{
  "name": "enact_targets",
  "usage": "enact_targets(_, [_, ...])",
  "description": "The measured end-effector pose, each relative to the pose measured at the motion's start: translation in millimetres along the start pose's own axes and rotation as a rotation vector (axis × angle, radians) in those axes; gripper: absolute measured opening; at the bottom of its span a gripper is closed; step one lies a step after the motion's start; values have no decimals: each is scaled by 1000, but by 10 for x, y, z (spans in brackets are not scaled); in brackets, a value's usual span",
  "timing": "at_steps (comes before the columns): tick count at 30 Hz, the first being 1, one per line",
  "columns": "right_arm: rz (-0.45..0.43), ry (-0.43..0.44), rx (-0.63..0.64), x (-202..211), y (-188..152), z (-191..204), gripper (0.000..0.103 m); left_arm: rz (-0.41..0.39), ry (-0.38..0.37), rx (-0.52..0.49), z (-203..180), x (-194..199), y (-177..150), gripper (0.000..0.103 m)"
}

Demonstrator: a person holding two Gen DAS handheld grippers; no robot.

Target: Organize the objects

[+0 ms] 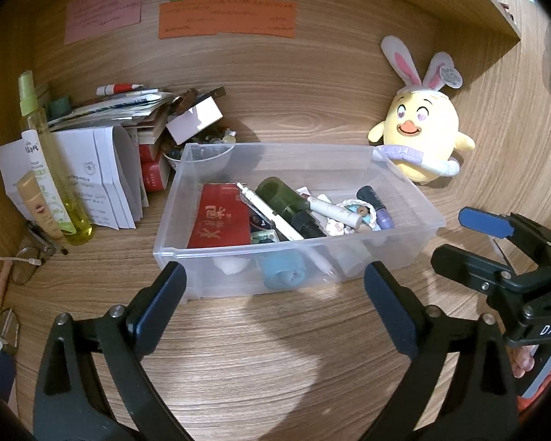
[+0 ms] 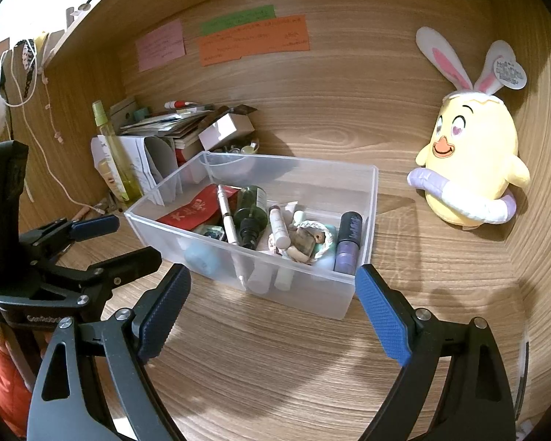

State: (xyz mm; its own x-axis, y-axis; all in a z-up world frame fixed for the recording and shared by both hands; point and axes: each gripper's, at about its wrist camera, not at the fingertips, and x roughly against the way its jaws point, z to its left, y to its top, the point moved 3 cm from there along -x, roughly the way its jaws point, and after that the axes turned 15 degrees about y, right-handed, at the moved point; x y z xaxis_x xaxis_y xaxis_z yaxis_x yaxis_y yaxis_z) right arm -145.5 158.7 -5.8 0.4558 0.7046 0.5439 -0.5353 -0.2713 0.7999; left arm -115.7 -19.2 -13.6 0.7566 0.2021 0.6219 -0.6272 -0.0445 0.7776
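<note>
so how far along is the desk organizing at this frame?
Mostly done for small items: the clear plastic bin already holds the red packet, white pen and dark green bottle. Nothing in hand: left gripper and right gripper are both open. Left: the yellow spray bottle and paper pile sit outside.

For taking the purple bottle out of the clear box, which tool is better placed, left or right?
Right, probably. The purple bottle stands in the clear box at its right end, just ahead of the open right tool. The left tool, also open and empty, faces the box's left and middle part, so it would reach across.
</note>
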Motion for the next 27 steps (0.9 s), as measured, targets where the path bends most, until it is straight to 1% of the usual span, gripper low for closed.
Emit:
enact_targets(4, [-1,-1,-5,-1,-4,2,90,9,-10,-4,-19,-3,-6,102])
enact_targets(12, [-6,-4,-11,-2,-23,26,90,37,-42,11,-29,-34,-32,102])
enact_targets(27, [2,-6,-19,-30,-40,24,90,7,-35,0,-38,-6,-33,102])
